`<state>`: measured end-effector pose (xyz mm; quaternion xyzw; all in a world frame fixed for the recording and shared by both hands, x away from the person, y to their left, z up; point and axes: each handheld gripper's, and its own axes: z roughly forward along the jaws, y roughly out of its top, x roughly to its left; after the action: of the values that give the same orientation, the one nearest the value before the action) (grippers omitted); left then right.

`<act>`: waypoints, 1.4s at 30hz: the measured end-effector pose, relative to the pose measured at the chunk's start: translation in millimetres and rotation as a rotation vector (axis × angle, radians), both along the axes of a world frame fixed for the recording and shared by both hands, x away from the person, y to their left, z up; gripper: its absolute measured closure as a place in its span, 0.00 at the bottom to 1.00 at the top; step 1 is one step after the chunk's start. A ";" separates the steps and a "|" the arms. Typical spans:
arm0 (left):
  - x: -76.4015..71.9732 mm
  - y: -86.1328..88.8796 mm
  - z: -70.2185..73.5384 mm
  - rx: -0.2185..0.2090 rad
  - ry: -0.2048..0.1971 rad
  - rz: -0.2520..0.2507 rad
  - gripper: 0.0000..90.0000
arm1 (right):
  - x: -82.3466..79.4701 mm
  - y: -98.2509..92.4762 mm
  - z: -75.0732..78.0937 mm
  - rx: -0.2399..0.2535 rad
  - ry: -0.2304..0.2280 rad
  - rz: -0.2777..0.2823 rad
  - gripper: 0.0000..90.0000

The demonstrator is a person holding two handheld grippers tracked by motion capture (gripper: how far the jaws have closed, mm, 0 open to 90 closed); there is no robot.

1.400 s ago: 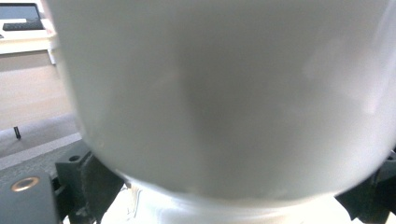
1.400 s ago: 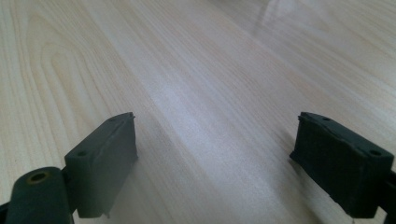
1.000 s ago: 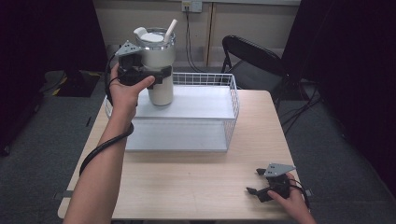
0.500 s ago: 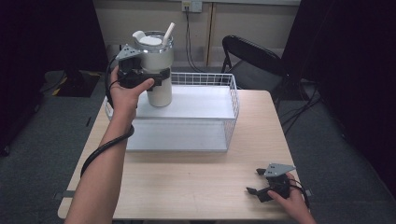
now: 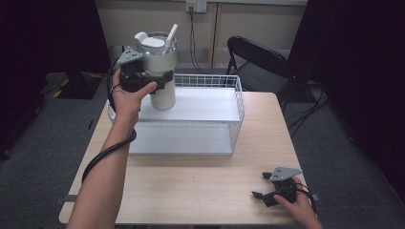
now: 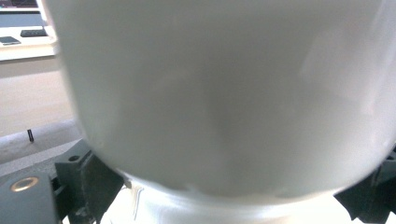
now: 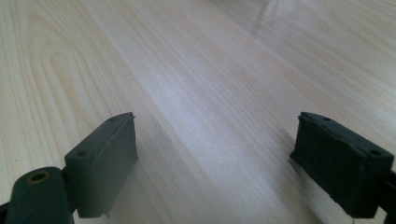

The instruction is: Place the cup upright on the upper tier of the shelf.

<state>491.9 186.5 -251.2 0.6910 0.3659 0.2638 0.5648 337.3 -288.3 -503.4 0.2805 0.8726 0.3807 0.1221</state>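
Clearly the left gripper (image 5: pixel 160 80) has its jaws pressed against the sides of the white tumbler (image 5: pixel 159 71), pinching it around the middle; in the left gripper view the tumbler's pale wall (image 6: pixel 224 93) lies straight ahead, bulging between the two dark jaws. Its long axis stands upright, square to the jaws' reach, with lid and straw above the gripper and the base below it, over the near-left corner of the wire basket (image 5: pixel 239 102). It is hard to tell whether the base touches the basket's floor. The right gripper (image 5: pixel 264 187) rests well apart on the wooden table (image 5: pixel 191 191), jaws spread and holding nothing, so the left hand is plainly the nearer one.
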 end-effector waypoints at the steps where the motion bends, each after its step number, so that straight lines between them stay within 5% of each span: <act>1: 0.0 0.0 0.0 0.000 0.000 0.000 0.10 | 0.0 0.0 0.0 0.000 0.000 0.000 0.14; 24: -6.8 2.1 -3.8 0.011 -0.019 -0.011 0.10 | 0.0 0.0 0.0 0.000 0.000 0.000 0.14; 42: -13.1 7.9 -10.5 0.036 0.029 -0.017 0.10 | 0.0 0.0 0.0 0.000 0.000 0.000 0.14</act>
<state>478.7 194.4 -261.7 0.7081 0.3633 0.2554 0.5490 337.3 -288.3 -503.4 0.2806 0.8726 0.3807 0.1220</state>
